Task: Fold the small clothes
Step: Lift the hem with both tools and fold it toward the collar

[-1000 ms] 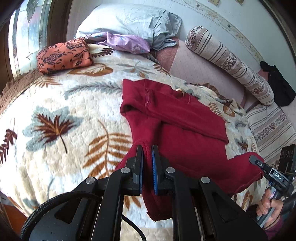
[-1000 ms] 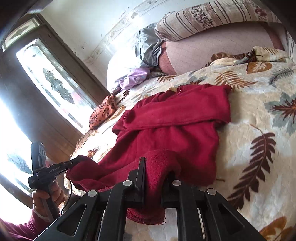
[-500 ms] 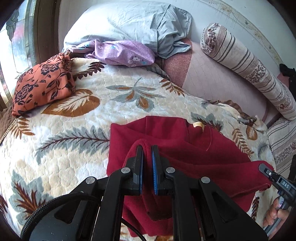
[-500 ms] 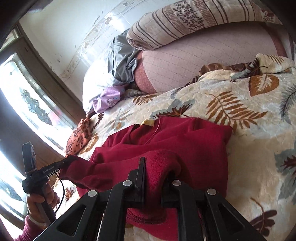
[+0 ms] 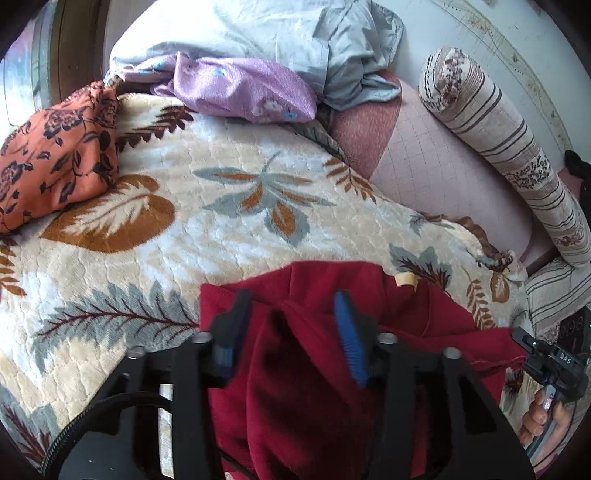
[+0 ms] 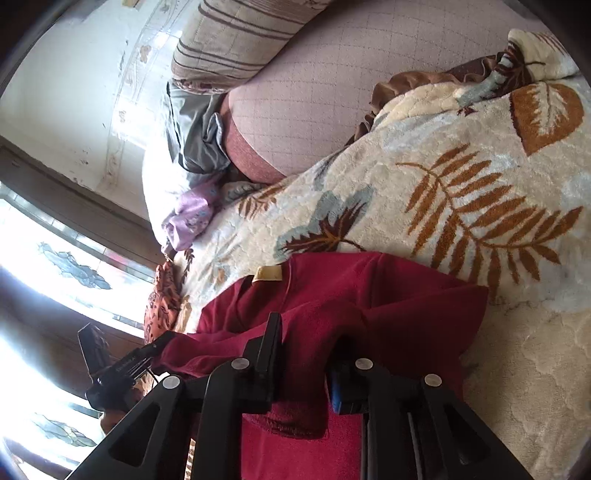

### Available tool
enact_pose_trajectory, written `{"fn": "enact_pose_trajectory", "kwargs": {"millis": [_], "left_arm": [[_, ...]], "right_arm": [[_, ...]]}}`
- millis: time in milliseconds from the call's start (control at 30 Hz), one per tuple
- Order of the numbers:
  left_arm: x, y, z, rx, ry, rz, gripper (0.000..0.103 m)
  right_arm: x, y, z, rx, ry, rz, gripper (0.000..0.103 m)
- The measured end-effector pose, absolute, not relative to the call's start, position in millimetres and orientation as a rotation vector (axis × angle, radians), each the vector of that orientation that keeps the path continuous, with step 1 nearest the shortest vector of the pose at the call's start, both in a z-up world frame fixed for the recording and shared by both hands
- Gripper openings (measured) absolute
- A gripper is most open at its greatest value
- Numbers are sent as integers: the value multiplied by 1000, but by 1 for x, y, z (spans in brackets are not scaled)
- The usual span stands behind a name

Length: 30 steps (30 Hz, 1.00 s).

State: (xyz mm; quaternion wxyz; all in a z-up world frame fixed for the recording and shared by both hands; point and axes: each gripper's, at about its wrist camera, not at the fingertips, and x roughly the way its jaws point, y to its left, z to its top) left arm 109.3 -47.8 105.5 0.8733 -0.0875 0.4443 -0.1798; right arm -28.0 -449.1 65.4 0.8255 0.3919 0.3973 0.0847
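Observation:
A dark red fleece garment [image 5: 424,325] lies folded over itself on the leaf-patterned blanket [image 5: 221,221], its beige neck label [image 5: 405,279] at the far edge. My left gripper [image 5: 291,317] is over the fold and its jaws are opening wide; the cloth sits loose between them, untouched by the blue pad [image 5: 349,343]. In the right wrist view the garment [image 6: 388,295] bulges between the fingers of my right gripper [image 6: 308,343]. Those jaws are opening, though the fold still fills the gap and touches both fingers. The left gripper [image 6: 162,338] shows at the garment's left corner.
An orange floral cloth [image 5: 55,158], a purple cloth [image 5: 240,88] and a grey pillow [image 5: 295,33] lie at the bed's far end. A striped bolster [image 5: 517,147] runs along the wall beside pink bedding [image 5: 436,173]. A bright window [image 6: 55,258] is on the left.
Both grippers carried the garment's near edge away from me, over toward the neck label. The left jaws then sprang apart and let the cloth go; the right jaws' gap widened a little.

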Motion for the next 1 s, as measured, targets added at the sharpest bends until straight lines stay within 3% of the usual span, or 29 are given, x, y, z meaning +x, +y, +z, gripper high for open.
{"fn": "enact_pose_trajectory", "kwargs": {"millis": [67, 100, 200, 333, 500, 667, 833, 1000], "left_arm": [[109, -37, 113, -232, 904, -376, 66], [109, -34, 115, -241, 916, -378, 66], [97, -29, 119, -228, 909, -380, 66], [80, -43, 112, -153, 911, -403, 66], [89, -76, 76, -12, 988, -334, 67], [104, -76, 42, 20, 1041, -301, 68], [94, -56, 56, -26, 1039, -337, 68], [54, -29, 82, -63, 990, -414, 68]], "right_arm": [[-36, -452, 80, 785, 802, 138, 49], [-44, -457, 88, 774, 757, 97, 50], [-60, -461, 103, 796, 706, 125, 50], [-69, -417, 113, 602, 724, 193, 48], [-27, -366, 76, 426, 863, 161, 45], [23, -383, 38, 373, 938, -70, 41], [24, -420, 37, 512, 874, -68, 41], [-30, -432, 64, 570, 829, -59, 41]]}}
